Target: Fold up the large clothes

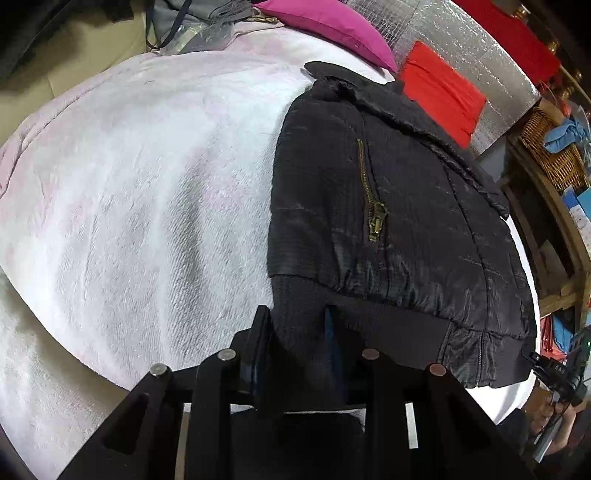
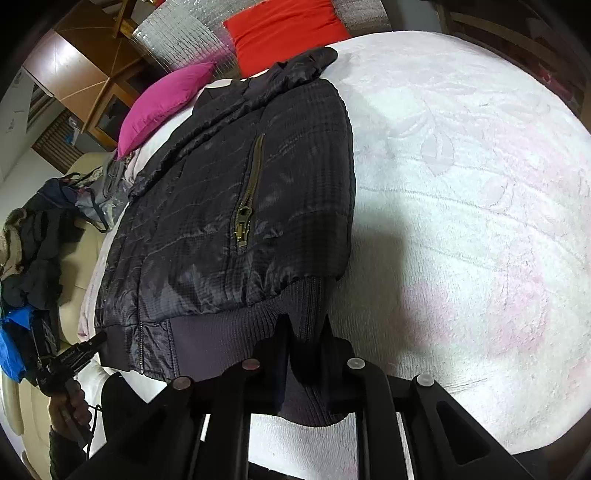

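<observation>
So the black jacket [image 1: 388, 221] lies flat on the white blanket [image 1: 147, 203], loads of bare blanket either side. Left gripper [image 1: 297, 321] and right gripper [image 2: 308, 328] each pinch a corner of its ribbed hem [image 2: 229, 332]; brass pocket zippers closed.

Jacket [image 1: 388, 221] lies on blanket [image 1: 147, 184], cushions [image 1: 332, 26] behind.

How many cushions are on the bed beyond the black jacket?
2. The magenta cushion lies at the far edge of the white blanket; the red cushion leans on the silver wall behind it. Others may be hidden.
</observation>
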Demonstrator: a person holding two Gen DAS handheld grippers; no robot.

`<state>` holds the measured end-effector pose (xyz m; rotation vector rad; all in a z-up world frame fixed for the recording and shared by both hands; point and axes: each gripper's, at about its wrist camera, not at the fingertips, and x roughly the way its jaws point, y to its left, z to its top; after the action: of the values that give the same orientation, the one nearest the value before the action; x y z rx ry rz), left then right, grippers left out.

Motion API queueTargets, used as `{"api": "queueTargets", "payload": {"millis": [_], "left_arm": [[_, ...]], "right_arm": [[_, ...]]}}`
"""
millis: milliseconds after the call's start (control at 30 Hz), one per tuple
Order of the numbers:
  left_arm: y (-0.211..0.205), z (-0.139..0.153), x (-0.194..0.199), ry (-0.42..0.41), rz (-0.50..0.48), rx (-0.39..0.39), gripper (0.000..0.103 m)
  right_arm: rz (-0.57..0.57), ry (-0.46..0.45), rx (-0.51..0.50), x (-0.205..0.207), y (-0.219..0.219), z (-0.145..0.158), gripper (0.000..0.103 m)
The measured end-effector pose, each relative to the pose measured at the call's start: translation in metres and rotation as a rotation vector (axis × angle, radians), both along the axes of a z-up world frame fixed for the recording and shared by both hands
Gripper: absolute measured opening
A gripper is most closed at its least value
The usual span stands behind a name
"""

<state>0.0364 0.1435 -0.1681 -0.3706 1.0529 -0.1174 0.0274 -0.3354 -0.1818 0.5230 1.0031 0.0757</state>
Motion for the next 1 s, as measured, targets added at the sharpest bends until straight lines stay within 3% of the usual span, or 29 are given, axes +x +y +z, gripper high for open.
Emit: {"api": "queueTargets", "payload": {"millis": [167, 233, 300, 367, 800, 1000], "left_arm": [[-0.003, -0.002, 0.001, 0.010, -0.017, 0.016, 0.037], [-0.008, -0.001, 0.002, 0.006, -0.038, 0.036, 0.028], [-0.012, 0.002, 0.003, 0.001, -0.054, 0.049, 0.011], [-0.008, 0.005, 0.003, -0.003, -0.045, 0.028, 0.009], [0.015, 0.049, -0.024, -0.103, -0.036, 0.014, 0.007], [0.021, 0.046, -0.036, -0.092, -0.033, 0.008, 0.007]], "right_arm": [[-0.005, 0.003, 0.045, 0.000, -0.004, -0.004, 0.019], [-0.006, -0.001, 0.055, 0.000, -0.005, -0.005, 0.018], [-0.005, -0.004, 0.052, -0.001, -0.005, -0.004, 0.013], [-0.013, -0.003, 0.061, -0.002, -0.005, -0.002, 0.010], [0.083, -0.055, 0.000, -0.025, 0.012, 0.043, 0.008], [0.089, -0.039, 0.008, -0.039, 0.010, 0.036, 0.008]]}}
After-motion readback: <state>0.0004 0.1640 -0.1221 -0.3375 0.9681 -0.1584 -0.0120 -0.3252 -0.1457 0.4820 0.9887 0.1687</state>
